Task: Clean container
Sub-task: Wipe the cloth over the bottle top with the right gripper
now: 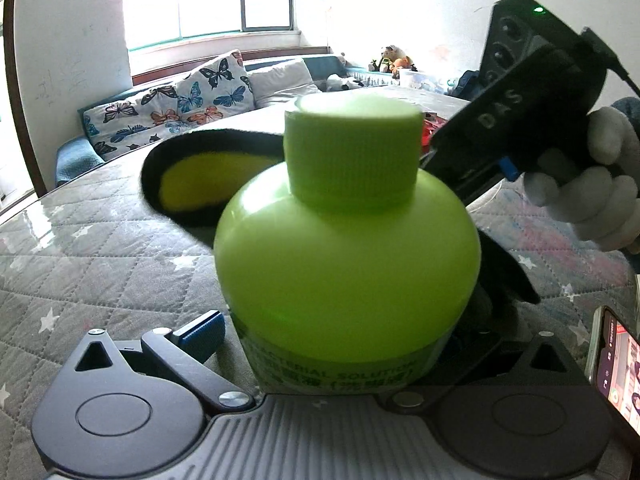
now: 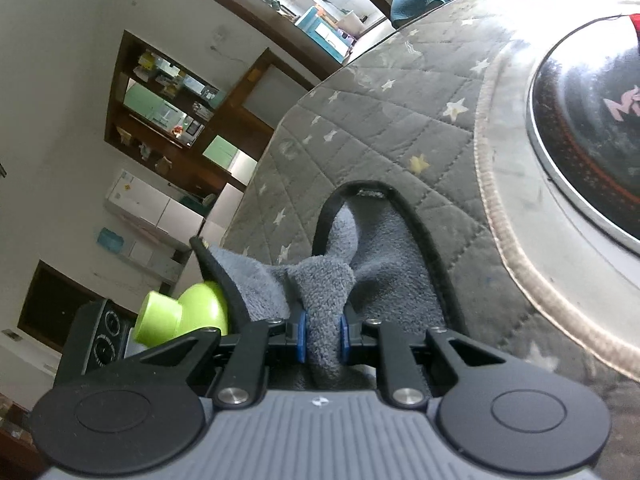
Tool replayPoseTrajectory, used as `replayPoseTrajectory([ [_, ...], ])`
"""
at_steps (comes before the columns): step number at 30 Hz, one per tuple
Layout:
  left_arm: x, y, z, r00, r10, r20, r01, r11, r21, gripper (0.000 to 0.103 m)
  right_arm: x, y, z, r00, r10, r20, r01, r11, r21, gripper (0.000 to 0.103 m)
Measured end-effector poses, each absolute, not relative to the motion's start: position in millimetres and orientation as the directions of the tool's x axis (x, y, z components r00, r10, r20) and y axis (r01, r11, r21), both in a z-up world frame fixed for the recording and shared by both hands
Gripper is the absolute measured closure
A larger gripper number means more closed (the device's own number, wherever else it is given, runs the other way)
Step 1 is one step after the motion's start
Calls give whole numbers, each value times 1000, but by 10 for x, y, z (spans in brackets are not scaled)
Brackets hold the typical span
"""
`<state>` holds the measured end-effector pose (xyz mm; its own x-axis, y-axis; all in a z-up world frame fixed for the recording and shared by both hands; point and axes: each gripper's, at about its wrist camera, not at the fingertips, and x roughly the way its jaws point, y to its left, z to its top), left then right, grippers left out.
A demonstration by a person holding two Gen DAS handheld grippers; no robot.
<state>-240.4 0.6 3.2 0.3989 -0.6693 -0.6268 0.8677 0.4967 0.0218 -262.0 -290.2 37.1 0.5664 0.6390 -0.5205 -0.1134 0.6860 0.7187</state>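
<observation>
The left gripper [image 1: 340, 344] clamps the green bottle [image 1: 344, 248] upright between its jaws, while the right gripper [image 2: 322, 334] pinches a bunched fold of the grey cloth [image 2: 332, 276], whose black-edged flap drapes ahead of its fingers and reaches behind the bottle's cap [image 1: 352, 152]. This looks like the wiping step. Next, I judge, the cloth must be pressed against the bottle's shoulder and drawn around it while the left grip holds firm.

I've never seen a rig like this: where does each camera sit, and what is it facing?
Left wrist: on the left hand-held gripper, facing the green bottle it holds; a gloved hand shows.
Right wrist: on the right hand-held gripper, facing the grey cloth it pinches over the table.
Shared: bottle, cloth, table.
</observation>
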Motion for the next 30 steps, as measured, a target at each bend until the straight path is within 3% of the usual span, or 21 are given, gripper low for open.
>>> replayPoseTrajectory([
  [18, -2550, 140, -23, 401, -668, -627, 865, 501, 20, 0, -2662, -2948, 793, 611, 686, -396, -206, 620, 757, 87],
  [30, -2445, 200, -56, 401, -668, -627, 865, 501, 20, 0, -2379, -2818, 421, 567, 670, -479, -117, 642, 758, 87],
])
